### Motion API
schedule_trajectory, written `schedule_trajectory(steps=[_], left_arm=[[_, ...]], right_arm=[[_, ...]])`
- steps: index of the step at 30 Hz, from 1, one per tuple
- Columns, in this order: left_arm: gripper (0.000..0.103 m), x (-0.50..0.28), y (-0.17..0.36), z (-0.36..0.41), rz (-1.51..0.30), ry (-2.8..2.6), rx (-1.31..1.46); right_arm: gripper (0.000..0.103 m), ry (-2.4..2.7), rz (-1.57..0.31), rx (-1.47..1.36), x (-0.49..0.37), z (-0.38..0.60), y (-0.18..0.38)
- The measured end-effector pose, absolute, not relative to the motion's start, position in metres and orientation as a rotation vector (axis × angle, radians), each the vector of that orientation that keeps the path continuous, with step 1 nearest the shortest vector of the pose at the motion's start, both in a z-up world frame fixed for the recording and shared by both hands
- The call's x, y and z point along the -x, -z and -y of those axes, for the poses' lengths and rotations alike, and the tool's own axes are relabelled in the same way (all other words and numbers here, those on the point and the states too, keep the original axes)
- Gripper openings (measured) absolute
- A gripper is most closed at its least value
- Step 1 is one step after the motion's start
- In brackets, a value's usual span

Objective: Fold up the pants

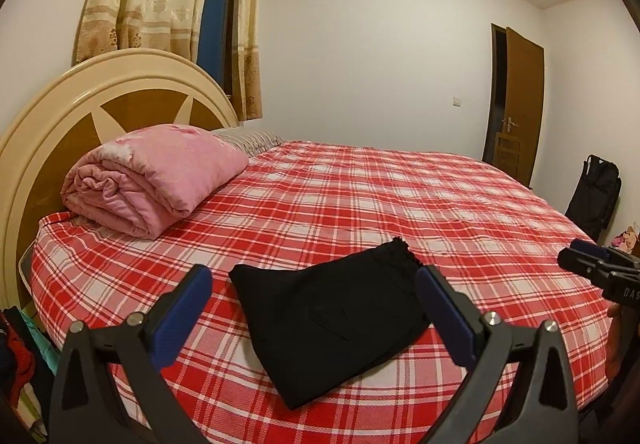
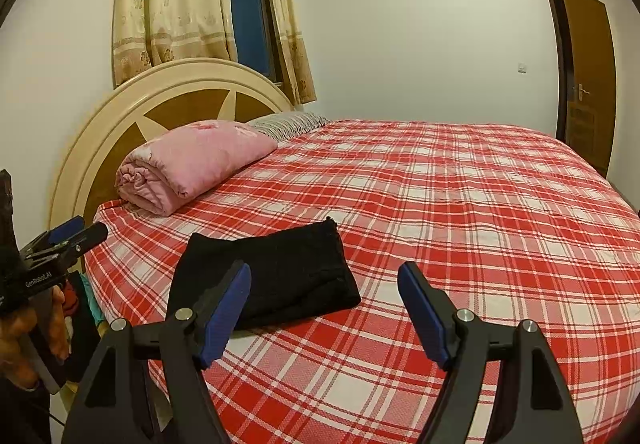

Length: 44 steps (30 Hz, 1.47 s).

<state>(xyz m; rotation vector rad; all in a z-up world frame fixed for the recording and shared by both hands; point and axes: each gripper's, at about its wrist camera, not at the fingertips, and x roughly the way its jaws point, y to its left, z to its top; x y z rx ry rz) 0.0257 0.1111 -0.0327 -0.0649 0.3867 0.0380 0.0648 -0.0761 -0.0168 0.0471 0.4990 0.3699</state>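
Black pants point(image 1: 334, 318) are lying folded in a compact rectangle on the red plaid bedsheet point(image 1: 460, 203), near the bed's front edge. Left gripper point(image 1: 314, 308) is hovering above the bed w/ fingers spread wide, nothing btwn them; the pants are showing in the gap but aren't being gripped. Right gripper point(image 2: 324, 310) is also hanging open and empty, just right of the pants, its left finger point(image 2: 228, 314) overlapping the fabric's edge in view. A rolled pink quilt point(image 1: 152, 179) is sitting by the headboard point(image 1: 60, 115), well apart from the pants.
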Motion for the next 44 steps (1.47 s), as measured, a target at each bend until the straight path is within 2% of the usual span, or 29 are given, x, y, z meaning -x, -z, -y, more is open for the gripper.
schedule_trajectory(steps=[23,44], left_arm=[[0.103,-0.023,0.026,-0.098,-0.375,-0.038,0.019],[0.103,-0.027,0.034,-0.099,-0.374,-0.038,0.024]], right_arm=[[0.077,-0.363,-0.418,-0.003,-0.049,0.074,0.005],[0.077,-0.373,-0.452,0.003,-0.05,0.075,0.016]])
